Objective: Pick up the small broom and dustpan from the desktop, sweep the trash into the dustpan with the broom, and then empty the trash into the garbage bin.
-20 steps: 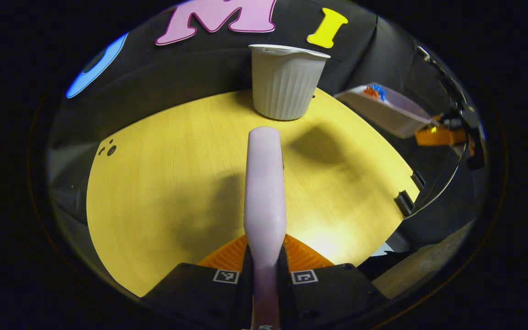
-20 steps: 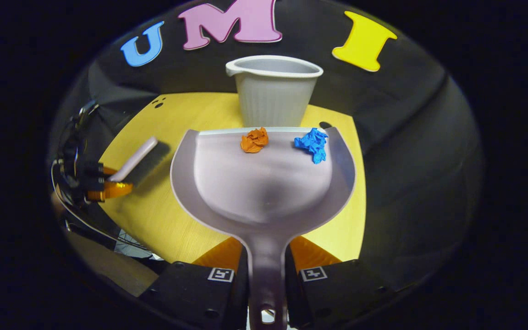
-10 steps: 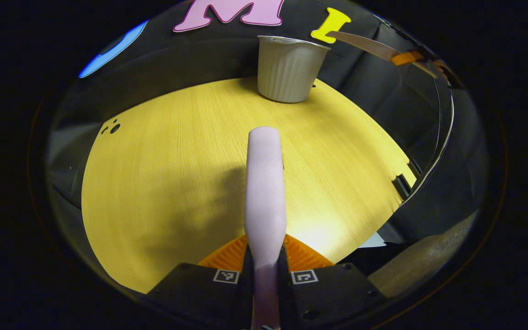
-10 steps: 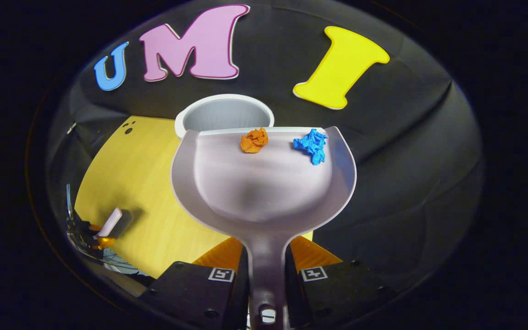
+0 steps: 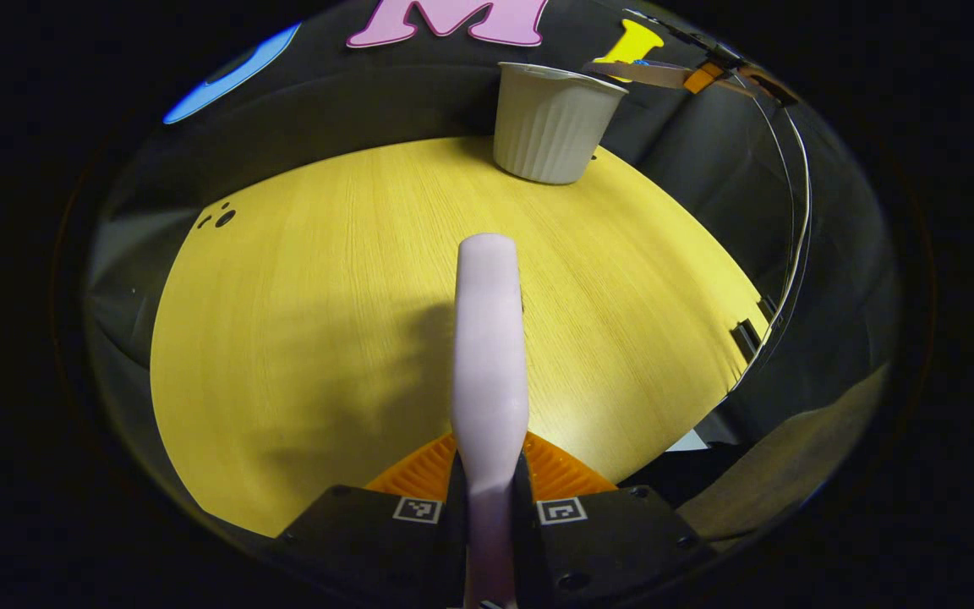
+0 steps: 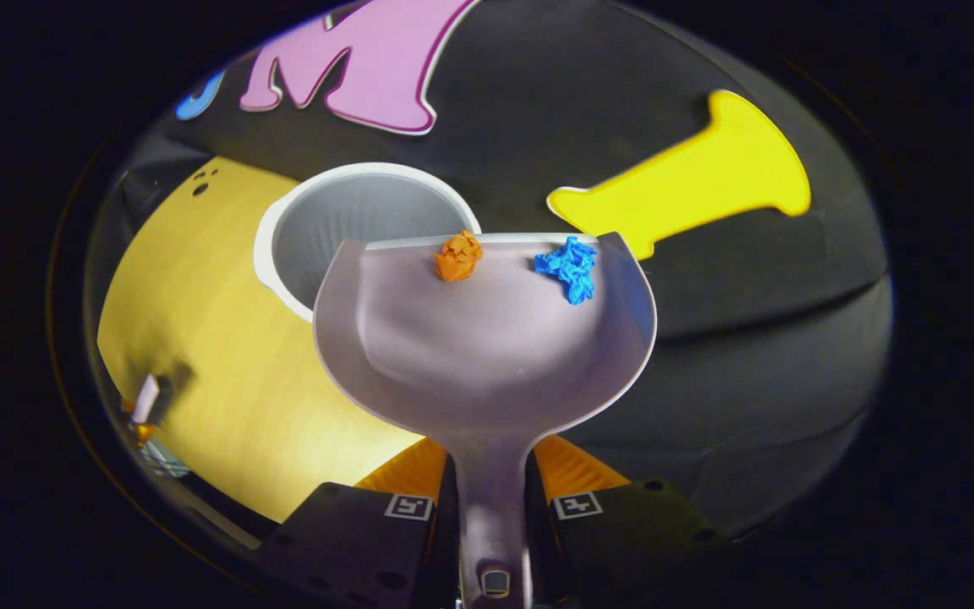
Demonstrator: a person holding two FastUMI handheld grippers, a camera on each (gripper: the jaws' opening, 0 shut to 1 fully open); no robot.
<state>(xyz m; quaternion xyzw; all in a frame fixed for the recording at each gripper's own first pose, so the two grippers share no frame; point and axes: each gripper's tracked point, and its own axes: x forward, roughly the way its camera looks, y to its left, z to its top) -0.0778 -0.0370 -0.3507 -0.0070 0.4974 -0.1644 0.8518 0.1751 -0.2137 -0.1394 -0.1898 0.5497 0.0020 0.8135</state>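
In the right gripper view my right gripper (image 6: pixel 492 482) is shut on the handle of the pale dustpan (image 6: pixel 487 338), held high and tilted. An orange paper wad (image 6: pixel 456 256) and a blue paper wad (image 6: pixel 569 268) lie at its front lip. The lip hangs over the rim of the white ribbed garbage bin (image 6: pixel 352 224), whose inside looks bare. In the left gripper view my left gripper (image 5: pixel 489 474) is shut on the pale pink broom (image 5: pixel 489 338), held low over the yellow tabletop (image 5: pixel 301 296). The bin (image 5: pixel 553 123) stands at the far edge, with the dustpan (image 5: pixel 643 74) above its right rim.
The black cloth wall rises right behind the bin. The round table's edge curves close on the right in the left gripper view, with small black clips (image 5: pixel 745 338) on it. Small dark holes (image 5: pixel 218 220) mark the table's far left.
The dustpan has risen and swung over the bin's rim, now tilted. The orange wad has slid a little toward the lip. The broom hand has drawn back slightly from the bin.
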